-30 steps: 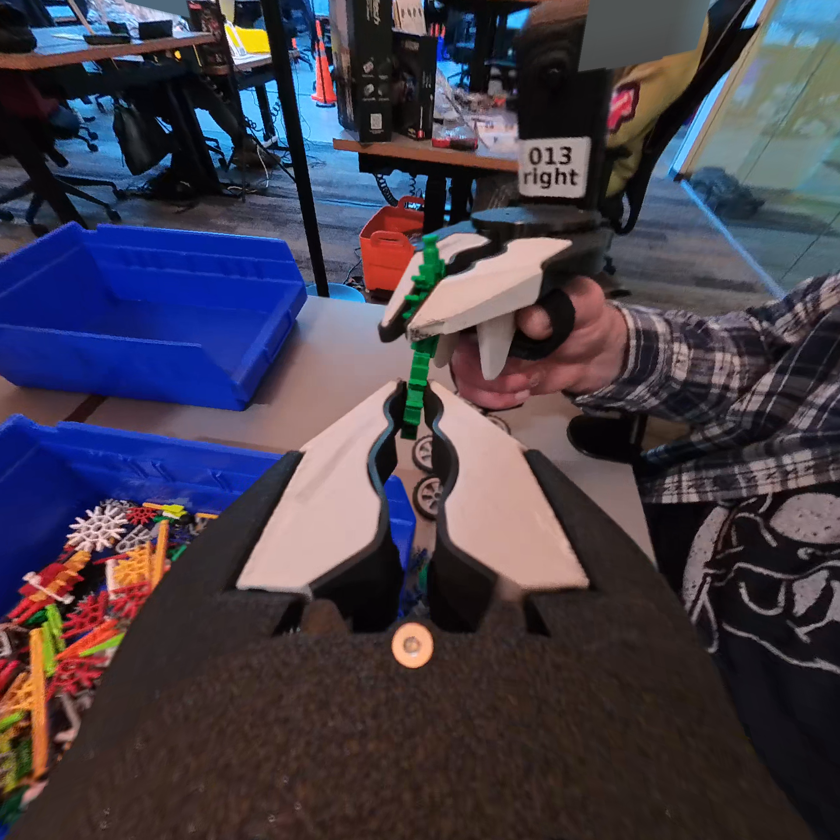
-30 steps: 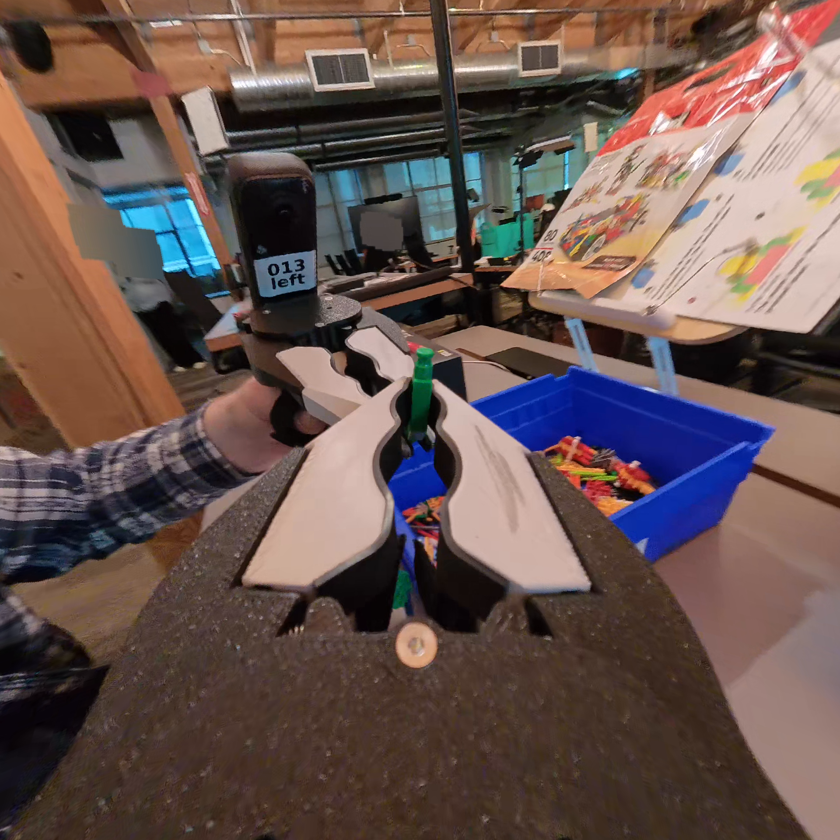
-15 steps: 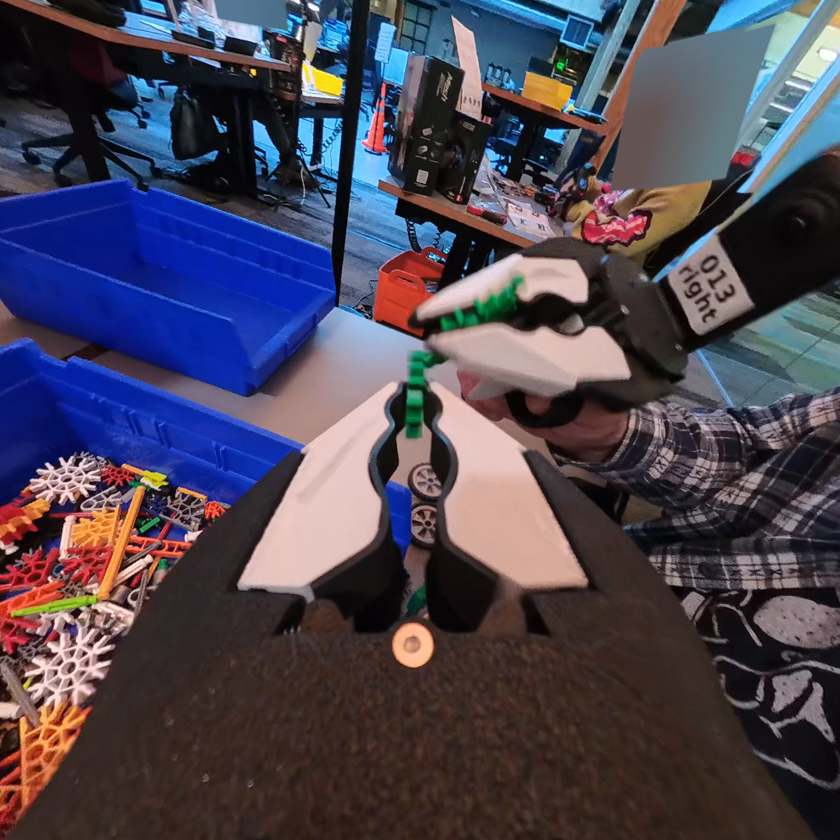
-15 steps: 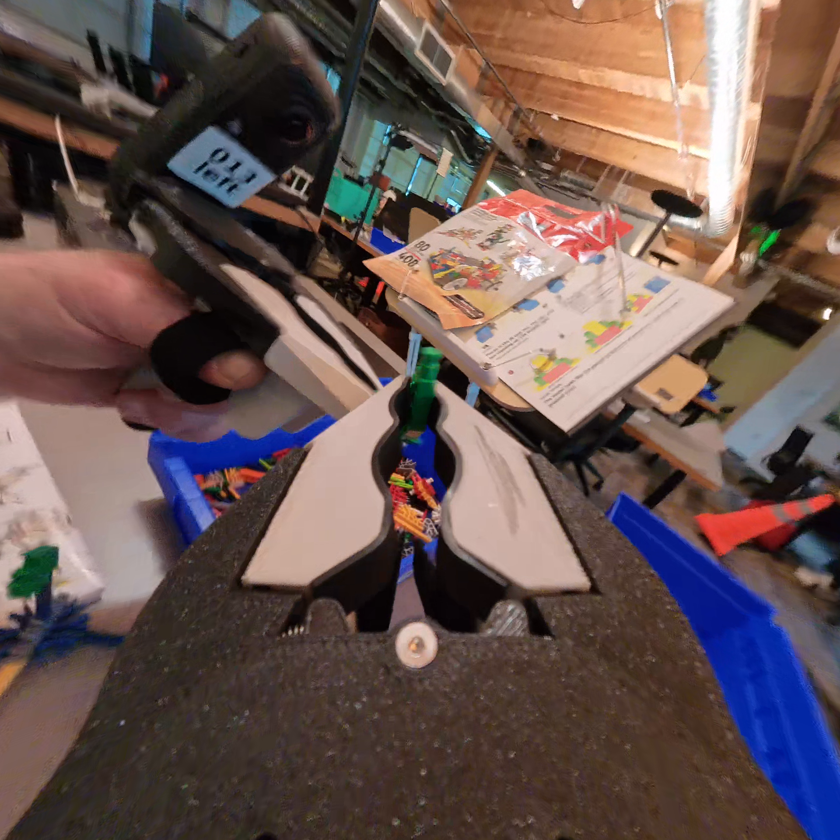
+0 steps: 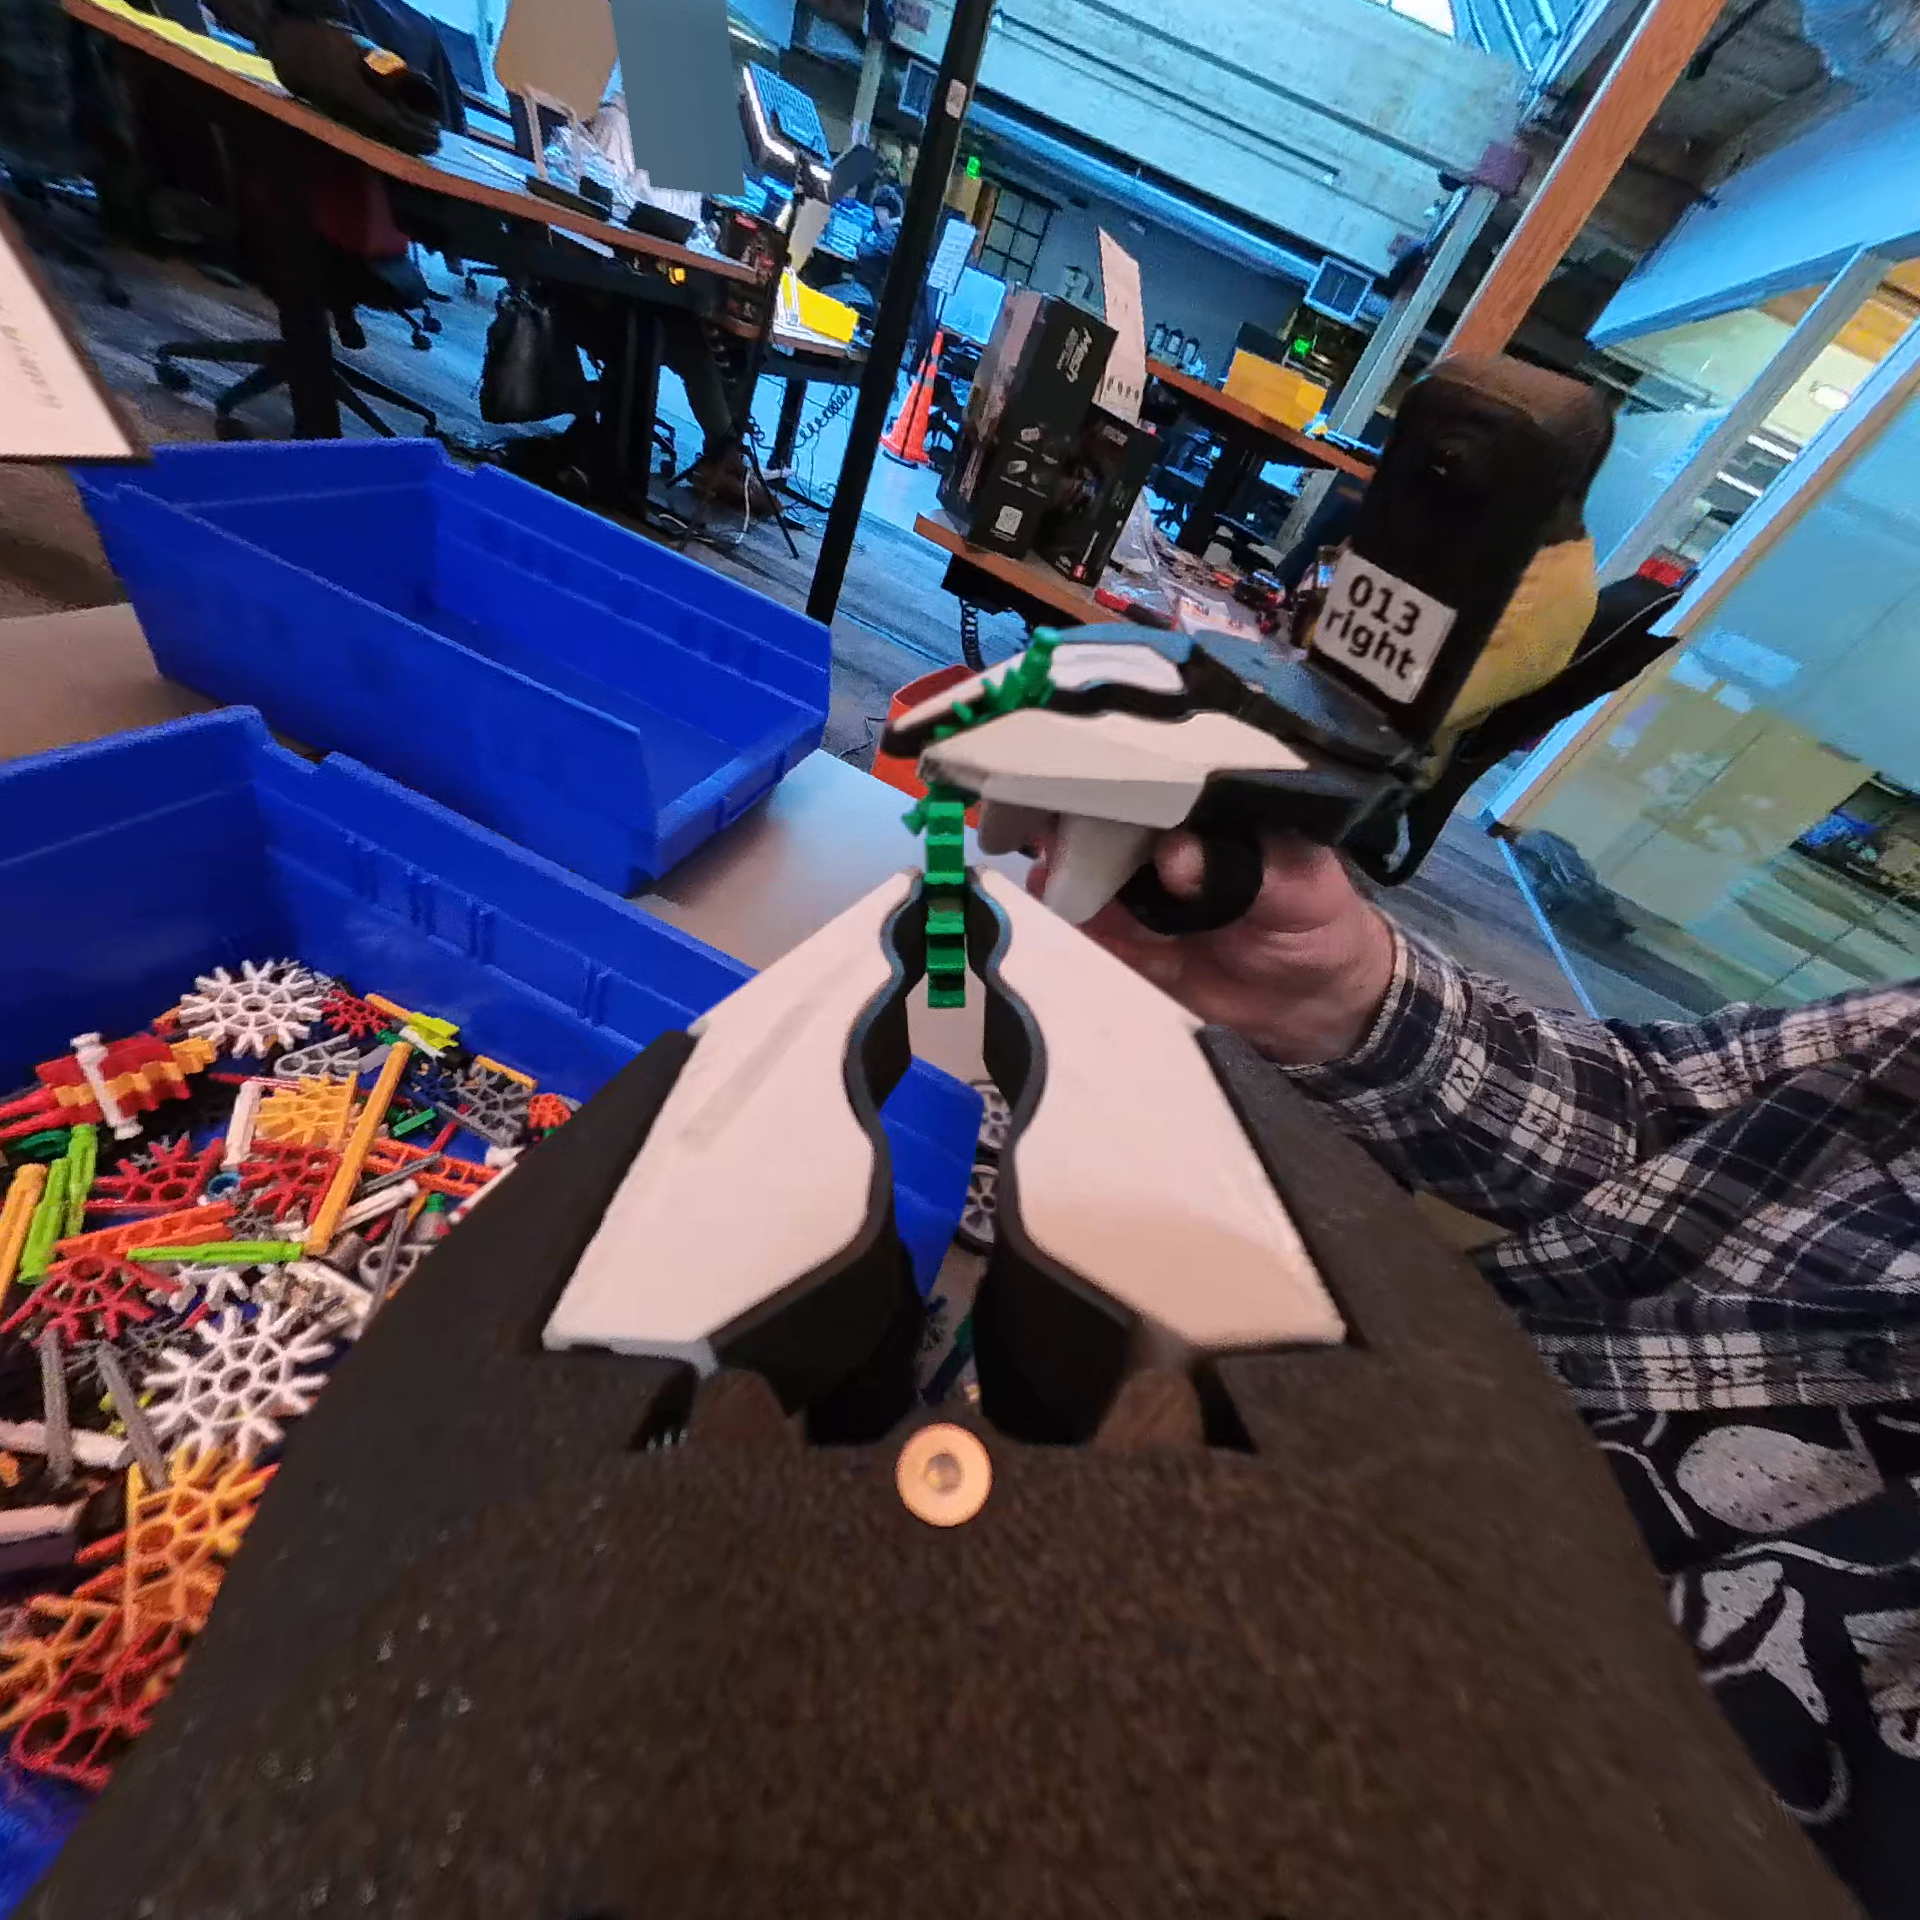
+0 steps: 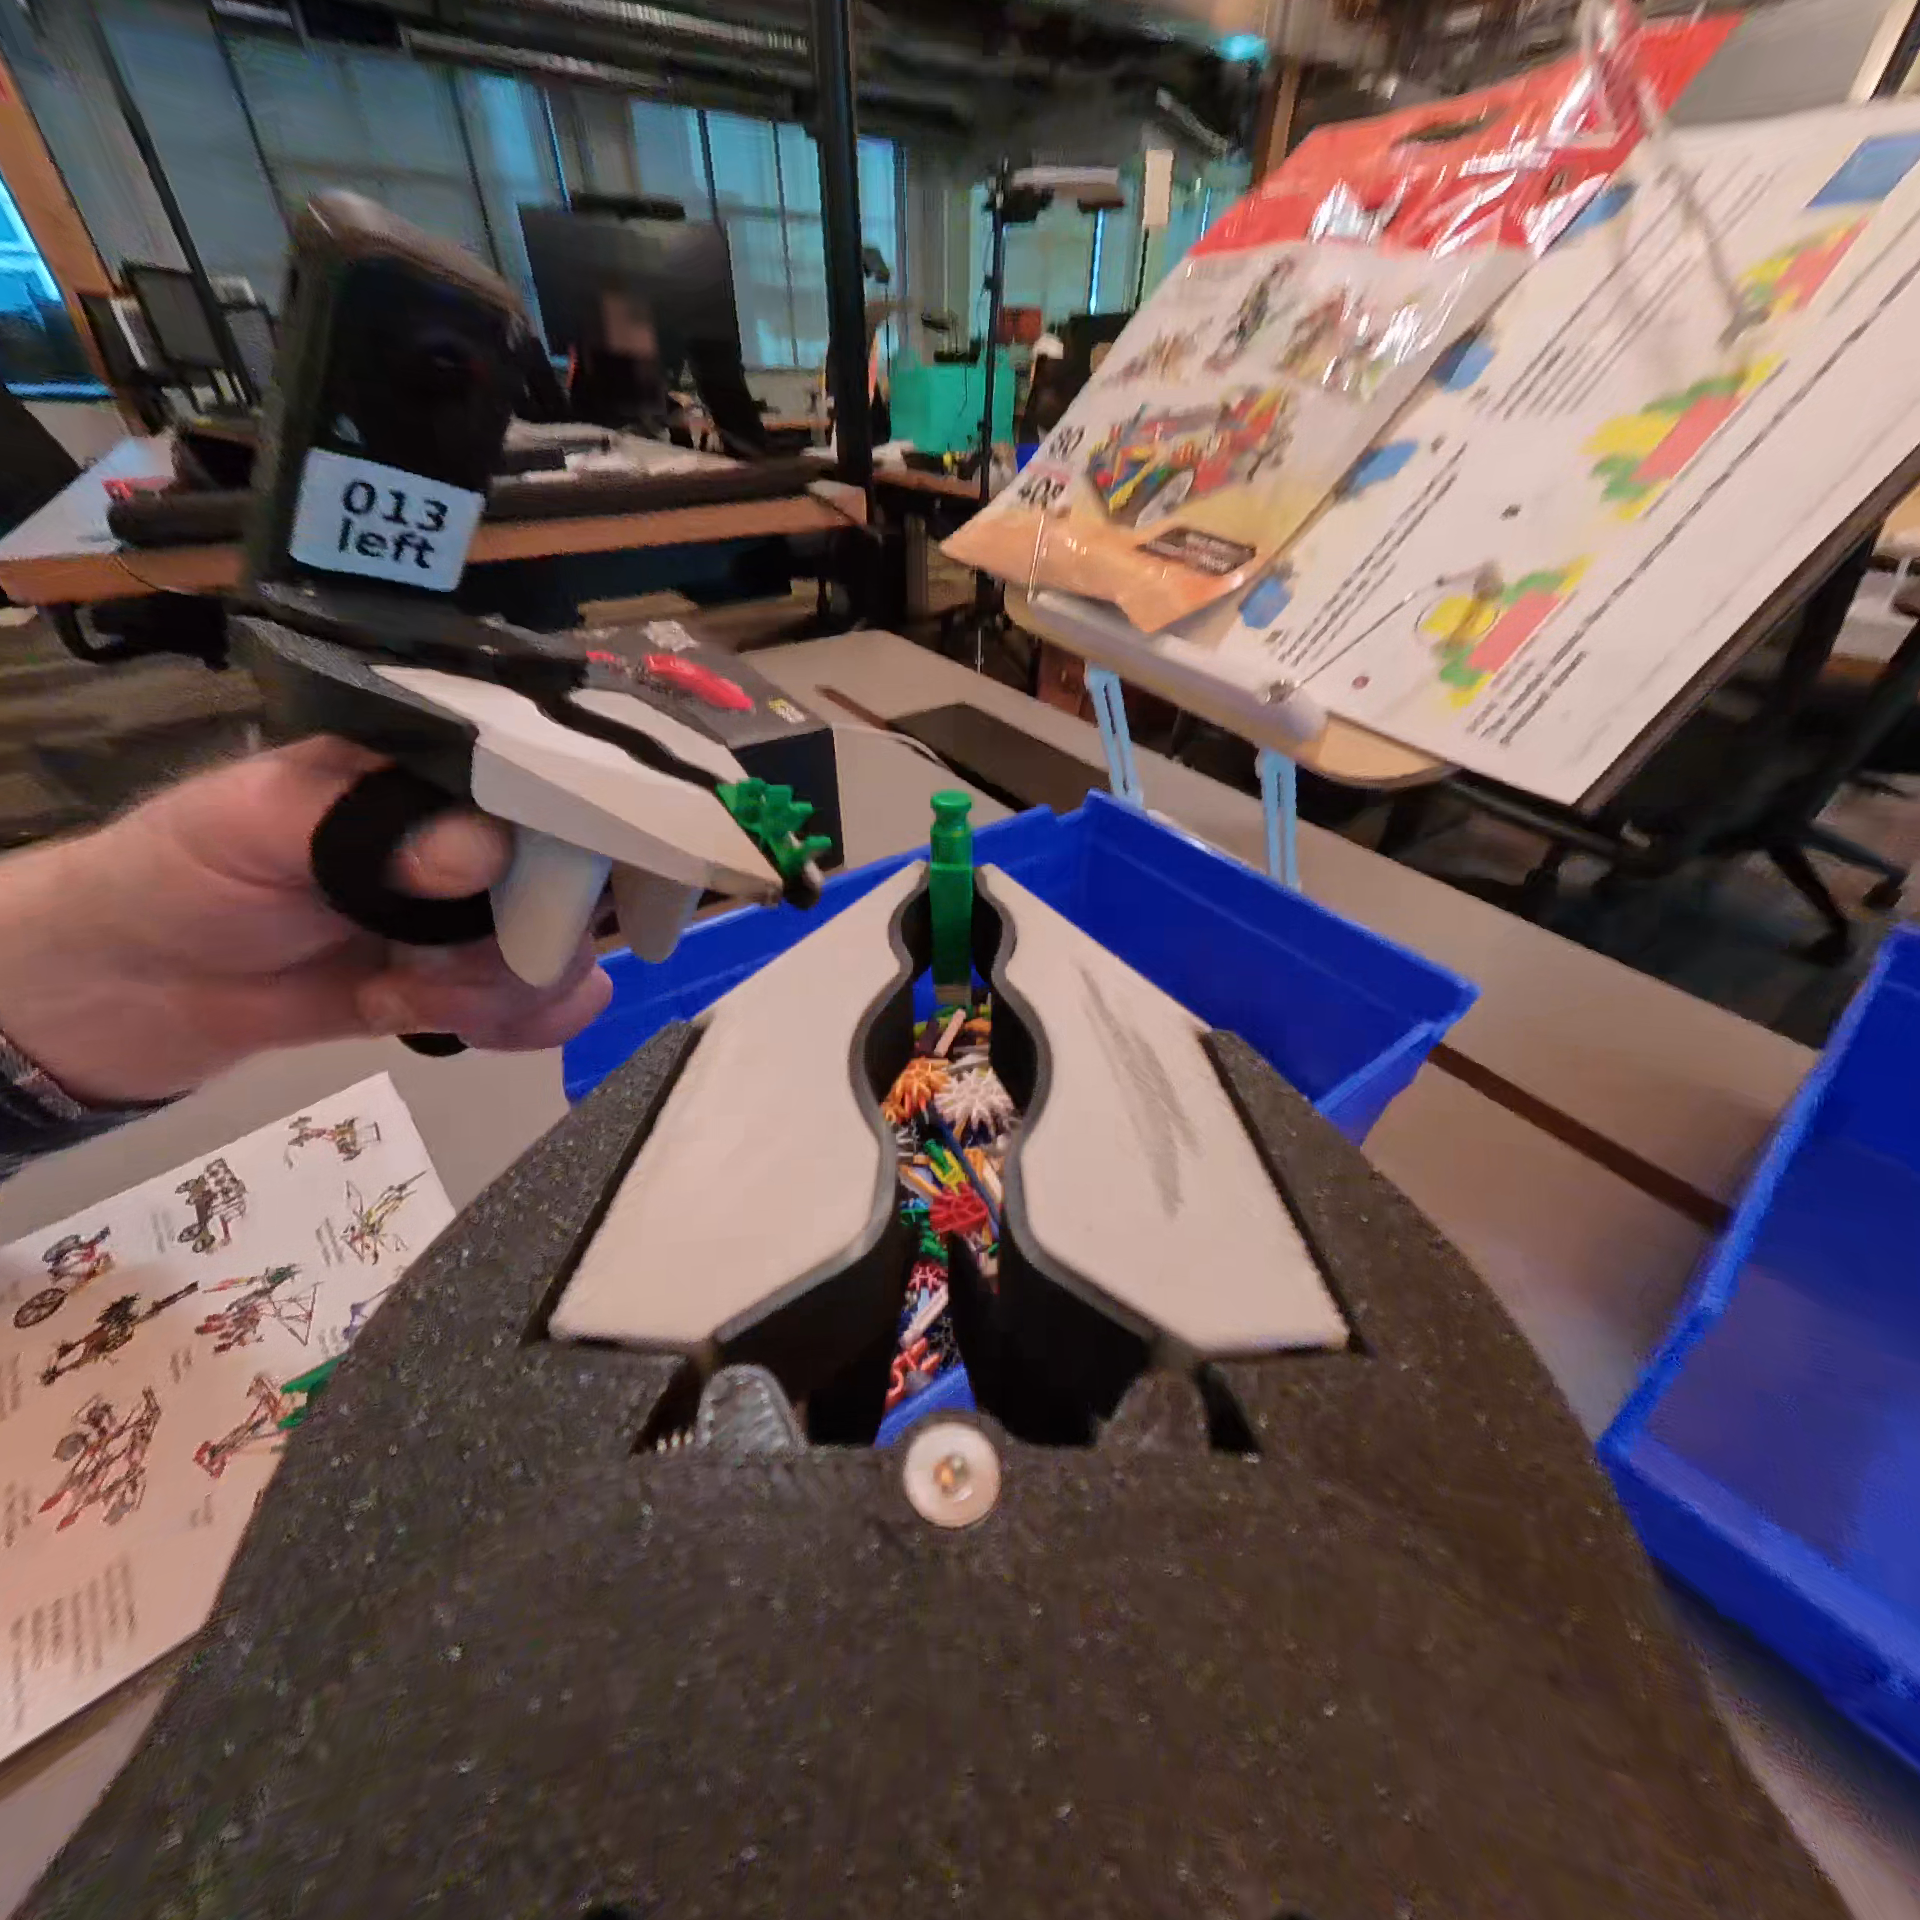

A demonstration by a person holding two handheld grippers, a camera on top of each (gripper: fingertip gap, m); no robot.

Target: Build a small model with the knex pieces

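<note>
Two grippers before me, both pinched: my left gripper (image 5: 943, 914) grips green toothed piece (image 5: 943, 935); right gripper (image 6: 951, 883) grips green rod (image 6: 950, 894). Below, grey table (image 6: 1538, 997), two blue bins (image 5: 436, 623), one (image 5: 135, 821) full of mixed toy parts (image 5: 208, 1195). Workshop desks behind.

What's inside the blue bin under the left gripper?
The blue bin holds a loose heap of construction-toy pieces: white and red snowflake connectors, orange, yellow and green rods. The left gripper covers the bin's right part, and lower layers are buried.
</note>
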